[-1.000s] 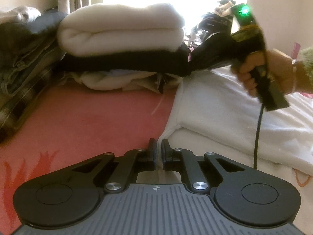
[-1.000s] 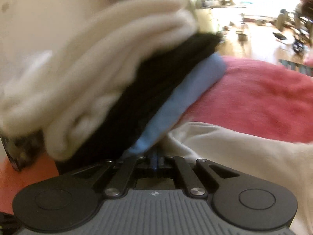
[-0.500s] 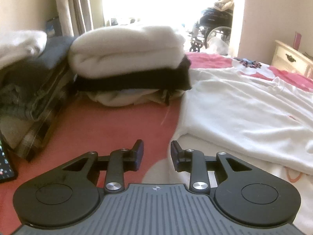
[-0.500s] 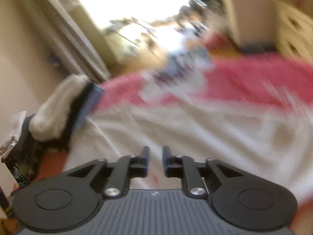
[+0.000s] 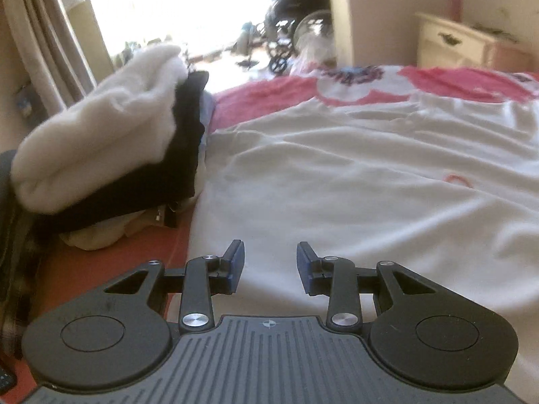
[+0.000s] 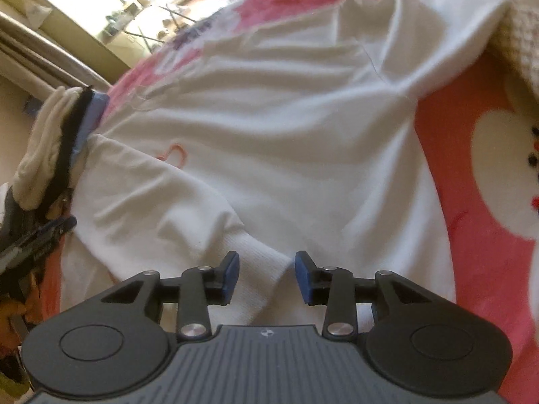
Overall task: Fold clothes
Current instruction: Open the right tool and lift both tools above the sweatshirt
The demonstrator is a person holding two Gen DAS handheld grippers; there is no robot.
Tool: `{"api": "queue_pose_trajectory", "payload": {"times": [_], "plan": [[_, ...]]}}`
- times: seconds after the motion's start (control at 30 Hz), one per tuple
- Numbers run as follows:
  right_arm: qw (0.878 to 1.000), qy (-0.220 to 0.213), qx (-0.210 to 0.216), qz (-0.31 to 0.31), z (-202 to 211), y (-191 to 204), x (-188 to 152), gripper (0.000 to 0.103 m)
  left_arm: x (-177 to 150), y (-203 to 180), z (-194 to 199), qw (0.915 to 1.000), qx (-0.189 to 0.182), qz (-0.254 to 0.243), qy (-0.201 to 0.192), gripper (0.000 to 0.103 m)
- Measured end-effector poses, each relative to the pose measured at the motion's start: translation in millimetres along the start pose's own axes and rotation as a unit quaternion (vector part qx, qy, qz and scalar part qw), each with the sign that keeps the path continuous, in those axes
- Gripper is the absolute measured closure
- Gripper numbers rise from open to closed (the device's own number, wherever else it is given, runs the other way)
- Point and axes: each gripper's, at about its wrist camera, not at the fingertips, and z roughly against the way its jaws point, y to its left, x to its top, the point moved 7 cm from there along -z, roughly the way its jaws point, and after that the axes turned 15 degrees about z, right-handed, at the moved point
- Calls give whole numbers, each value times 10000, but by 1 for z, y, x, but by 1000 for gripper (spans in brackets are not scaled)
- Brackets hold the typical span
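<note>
1. The white sweatshirt (image 6: 286, 128) lies spread flat on the bed (image 6: 478, 175), over its pink cover, body open and one sleeve (image 6: 161, 202) laid across the near side, its ribbed cuff (image 6: 262, 269) pointing toward the right camera.
2. The right tongs (image 6: 266, 277) stand open and hold nothing; the cuff sits between the two pads, close under them.
3. The left tongs (image 5: 271, 267) are open as well, empty, hovering over the sweatshirt's near edge just beside the bare strip of bed.
4. A stack of folded clothes (image 5: 111, 155) stands at the sweatshirt's left edge: a white piece on top, a black one beneath, pale ones under that.
5. Judgement: the garment is flat but unfolded, so a fold is the work in hand, and the sleeve looks like the likeliest part to take.
6. To do it well, close on the ribbed cuff itself, not on the body cloth beneath, so only one layer lifts.
7. Carry the sleeve low and lay it straight across the chest; the soft knit will sag and wrinkle if lifted high.
8. Let the left tongs pin or tension the near edge so the body does not drag.
9. Keep clear of the stack; a brush could topple it.
</note>
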Motion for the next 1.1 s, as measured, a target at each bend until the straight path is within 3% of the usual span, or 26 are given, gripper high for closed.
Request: {"api": "queue_pose_trajectory", "payload": {"times": [0.1,0.13,0.2,0.27,0.53,0.67,0.8,0.87,0.93,1.0,1.1], "plan": [[9999,15,117,-36,-4,2,-8,63,2,3,-20,9995,178,124,232,69],[9999,9,127,-5,-6,3,-11,68,1,5,-25,9993,216,137,285,69],[9998,-10,8,211,-8,8,-12,97,-3,7,-31,9991,238,123,323,69],[9991,-82,-105,415,-5,12,-8,99,-4,8,-30,9993,236,107,265,69],[9807,-1179,-701,1393,58,33,76,99,0,15,-27,9988,322,341,133,69],[9782,-1041,-1017,1481,52,23,80,99,0,16,-26,9987,378,339,35,69],[9837,-211,-1234,1295,4,-9,48,99,-4,15,-26,9992,339,228,-19,69],[9859,-217,-1214,1128,-2,-16,43,97,-4,15,-26,9993,307,200,-30,69],[9876,-245,-1213,968,-7,-24,39,87,-4,17,-25,9994,262,231,-35,69],[9831,-594,-1465,925,11,-25,49,73,-3,20,-24,9994,231,250,-53,69],[9748,-1062,-1667,1031,35,-19,65,73,-5,25,-18,9995,218,238,-44,68]]}}
